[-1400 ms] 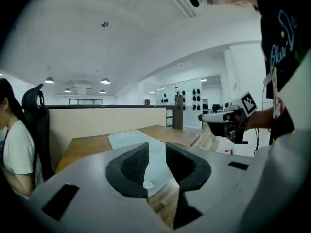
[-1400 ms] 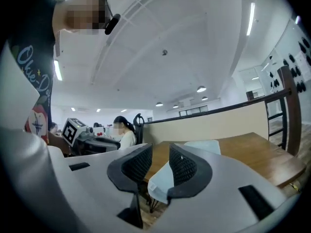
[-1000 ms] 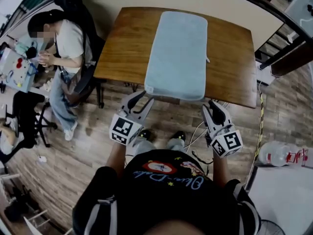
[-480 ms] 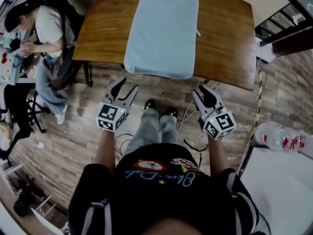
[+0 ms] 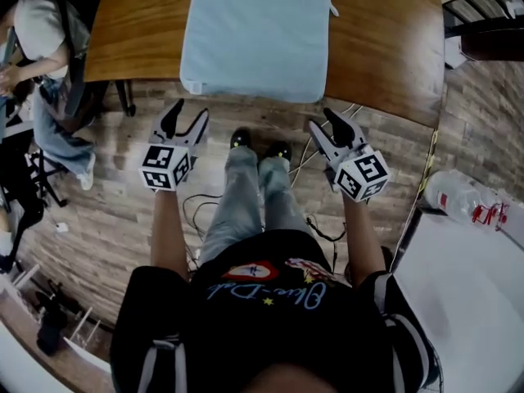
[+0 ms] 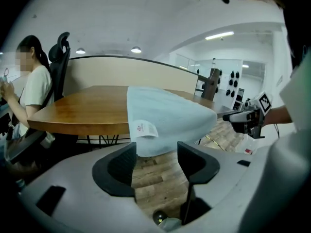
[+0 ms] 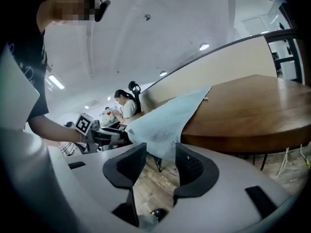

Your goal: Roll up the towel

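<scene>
Desk (image 5: 385,47) with the towel (image 5: 258,31) flat; left hand-held gripper (image 5: 187,115) and right hand-held gripper (image 5: 322,125) just spread open, nothing pinched, ready to grab.

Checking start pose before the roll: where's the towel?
Head view, top centre: the towel lies flat on the wooden table, its near edge hanging over the table's front edge.

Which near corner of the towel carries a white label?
The towel's near-left corner, hanging off the table in front of the left gripper: its label shows there. The corner before the right gripper shows none.
</scene>
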### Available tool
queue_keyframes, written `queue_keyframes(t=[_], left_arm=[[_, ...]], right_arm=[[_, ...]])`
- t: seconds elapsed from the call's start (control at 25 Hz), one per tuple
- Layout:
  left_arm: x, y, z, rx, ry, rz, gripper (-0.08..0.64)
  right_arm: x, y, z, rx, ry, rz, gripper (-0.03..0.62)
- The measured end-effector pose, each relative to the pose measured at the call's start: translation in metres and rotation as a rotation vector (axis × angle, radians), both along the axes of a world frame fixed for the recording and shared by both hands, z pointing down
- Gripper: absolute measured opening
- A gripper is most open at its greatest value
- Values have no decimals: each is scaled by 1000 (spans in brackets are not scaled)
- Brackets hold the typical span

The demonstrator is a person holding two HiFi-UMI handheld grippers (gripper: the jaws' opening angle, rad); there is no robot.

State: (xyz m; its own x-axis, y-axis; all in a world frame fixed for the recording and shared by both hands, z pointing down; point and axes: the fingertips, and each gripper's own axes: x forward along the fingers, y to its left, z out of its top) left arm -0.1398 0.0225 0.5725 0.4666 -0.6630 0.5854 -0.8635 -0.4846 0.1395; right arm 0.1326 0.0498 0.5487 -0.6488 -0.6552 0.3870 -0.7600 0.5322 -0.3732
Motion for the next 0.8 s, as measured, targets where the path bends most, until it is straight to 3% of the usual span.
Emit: queue_keyframes(t=[0.16,0.44,0.56,0.6,0.68,0.8], left_arm=[[-13,-17,8,9,-14,-8,247],[-11,-40,16,15,-22,54,247],[-10,-42,17,12,-25,54,244],[-11,-43,16,19,-34,55,222],[-14,-44,11,42,-54,48,75],[-15,-45,1,65,-41,31,48]], right_arm=[[-1,-9,12,4,-2,-10,170],[-12,-19,14,37,-7,-89,172],[-12,-19,12,38,-17,-100,73],[-12,-19,11,42,-22,-103,41],[-10,-20,10,48,-28,-103,15],[-5,-21,7,54,-35,-95,5]])
